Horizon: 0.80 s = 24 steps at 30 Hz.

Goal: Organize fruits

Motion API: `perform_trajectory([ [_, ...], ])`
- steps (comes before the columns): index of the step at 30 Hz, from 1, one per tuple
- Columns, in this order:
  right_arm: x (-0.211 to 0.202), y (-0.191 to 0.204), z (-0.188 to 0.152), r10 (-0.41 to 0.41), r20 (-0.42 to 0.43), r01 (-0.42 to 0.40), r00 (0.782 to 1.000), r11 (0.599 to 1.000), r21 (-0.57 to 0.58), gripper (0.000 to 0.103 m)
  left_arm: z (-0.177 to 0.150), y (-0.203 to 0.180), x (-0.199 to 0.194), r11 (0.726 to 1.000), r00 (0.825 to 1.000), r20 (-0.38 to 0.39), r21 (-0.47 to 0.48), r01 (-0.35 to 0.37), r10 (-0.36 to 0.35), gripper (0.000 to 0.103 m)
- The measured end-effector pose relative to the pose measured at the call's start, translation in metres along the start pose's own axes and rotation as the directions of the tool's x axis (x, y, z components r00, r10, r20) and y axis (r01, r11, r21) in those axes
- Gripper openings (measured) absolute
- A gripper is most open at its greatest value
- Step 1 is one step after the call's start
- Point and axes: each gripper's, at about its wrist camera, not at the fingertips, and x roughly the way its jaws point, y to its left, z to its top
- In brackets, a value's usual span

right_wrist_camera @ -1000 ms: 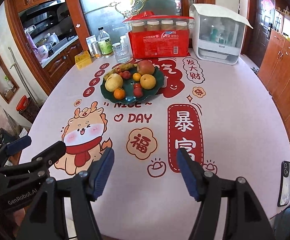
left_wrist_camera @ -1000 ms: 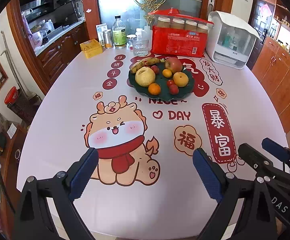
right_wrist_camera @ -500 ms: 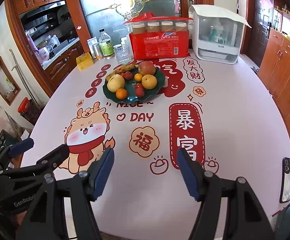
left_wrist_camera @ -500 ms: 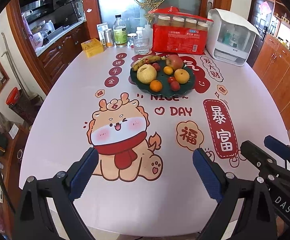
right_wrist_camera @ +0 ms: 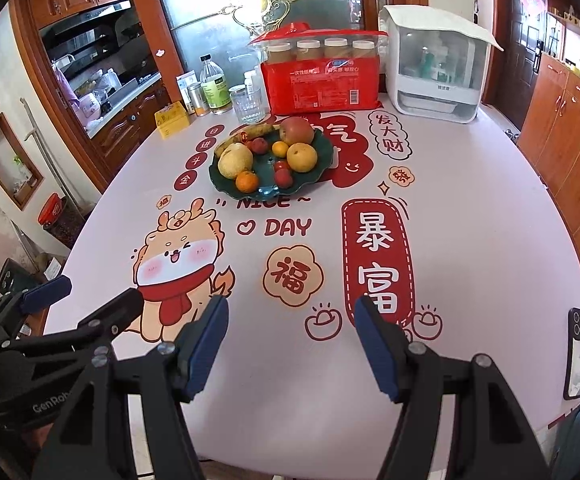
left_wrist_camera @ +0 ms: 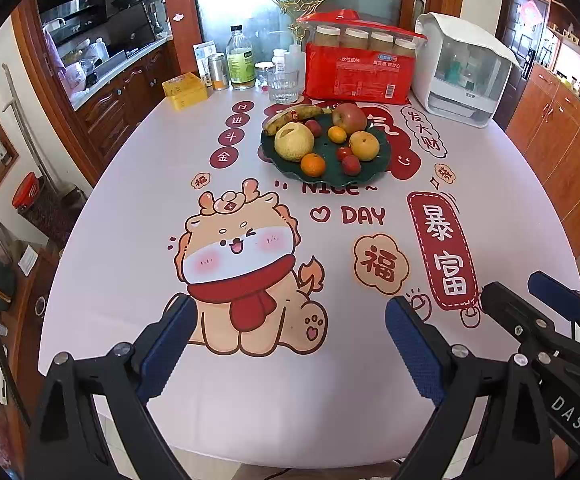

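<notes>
Dark green, with a scalloped rim, the plate sits on the far half of the table, on the printed cloth just beyond the "NICE DAY" lettering. It carries all the fruit: a large pale pear at the left, a banana along the far rim, a red apple at the back, a golden pear at the right, and an orange at the near edge. A small tangerine and 3 small red fruits lie among them; some pieces touch their neighbours.

Left gripper: both blue-padded fingers are spread wide. It holds nothing, touches nothing, and hangs over the near table edge, well apart from the plate.

Right gripper: its fingers are likewise spread wide and hold nothing; it sits beside the left unit at the near edge.

Behind the plate stand a drinking glass, a bottle, a yellow box, a red package and a white appliance. A phone lies at the table's near right edge.
</notes>
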Motion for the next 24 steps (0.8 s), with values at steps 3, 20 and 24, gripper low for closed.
perform_trajectory([
  [3, 0.0001, -0.0004, 0.0006, 0.000, 0.000, 0.000, 1.000, 1.000, 0.000, 0.065, 0.0001, 0.0003, 0.0000, 1.000, 1.000, 0.000, 0.002, 0.000, 0.000, 0.094],
  [20, -0.0010, 0.0039, -0.0041, 0.002, 0.002, -0.002, 1.000, 1.000, 0.001, 0.066, -0.0032, 0.0014, -0.0005, 1.000, 1.000, -0.001, 0.001, -0.004, 0.004, 0.094],
  [24, -0.0003, 0.0017, -0.0028, 0.003, 0.001, -0.003, 1.000, 1.000, 0.001, 0.066, -0.0033, 0.0011, -0.0005, 1.000, 1.000, -0.002, 0.002, -0.006, 0.006, 0.094],
])
